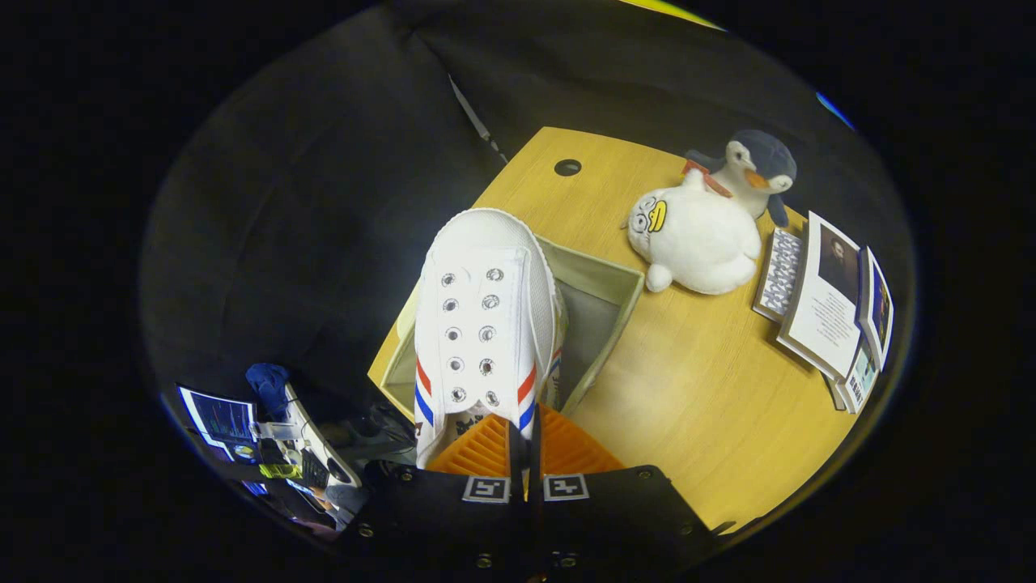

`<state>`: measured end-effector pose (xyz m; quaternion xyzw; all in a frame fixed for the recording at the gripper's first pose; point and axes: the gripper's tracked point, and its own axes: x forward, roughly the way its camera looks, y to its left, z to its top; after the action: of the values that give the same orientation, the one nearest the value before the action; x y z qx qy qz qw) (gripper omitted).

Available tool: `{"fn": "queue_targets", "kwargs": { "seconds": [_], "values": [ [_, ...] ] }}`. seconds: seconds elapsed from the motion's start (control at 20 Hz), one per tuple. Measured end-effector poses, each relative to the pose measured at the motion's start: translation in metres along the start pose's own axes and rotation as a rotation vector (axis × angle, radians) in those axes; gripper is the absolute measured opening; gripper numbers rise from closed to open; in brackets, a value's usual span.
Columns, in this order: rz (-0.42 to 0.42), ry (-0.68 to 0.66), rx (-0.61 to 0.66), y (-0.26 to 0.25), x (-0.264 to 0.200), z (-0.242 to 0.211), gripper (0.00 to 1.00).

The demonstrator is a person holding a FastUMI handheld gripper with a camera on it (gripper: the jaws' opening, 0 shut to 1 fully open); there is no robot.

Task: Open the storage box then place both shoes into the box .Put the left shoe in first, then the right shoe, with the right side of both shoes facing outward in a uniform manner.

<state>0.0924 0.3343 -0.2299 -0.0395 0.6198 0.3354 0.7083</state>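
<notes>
Fingers of the gripper pinch the heel end of one white shoe, toe pointing away, hanging over the open beige storage box at the wooden table's near corner; two plush toys and stacked books sit well apart beyond

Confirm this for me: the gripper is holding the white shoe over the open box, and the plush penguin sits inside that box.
One thing is wrong. The gripper view shows the plush penguin on the wooden table, beside the box, not inside it. The rest stands: the gripper is shut on the white shoe, held over the open box.
</notes>
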Motion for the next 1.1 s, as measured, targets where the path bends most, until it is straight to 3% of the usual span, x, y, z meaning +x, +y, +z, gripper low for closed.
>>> {"fn": "queue_targets", "kwargs": {
  "seconds": [0.45,0.55,0.6,0.75,0.8,0.9,1.1],
  "values": [
    [-0.012,0.037,-0.051,0.021,0.021,0.011,0.01],
    [0.026,0.02,-0.039,0.029,0.022,0.015,0.02],
    [0.074,0.006,-0.027,0.042,0.018,0.018,0.15],
    [0.073,-0.053,-0.058,0.037,0.006,0.03,0.52],
    [0.056,-0.076,-0.072,0.029,-0.002,0.034,0.71],
    [0.042,-0.12,-0.067,0.021,-0.025,0.034,0.77],
    [0.031,-0.215,-0.013,-0.004,-0.063,0.021,0.77]
  ]
}}
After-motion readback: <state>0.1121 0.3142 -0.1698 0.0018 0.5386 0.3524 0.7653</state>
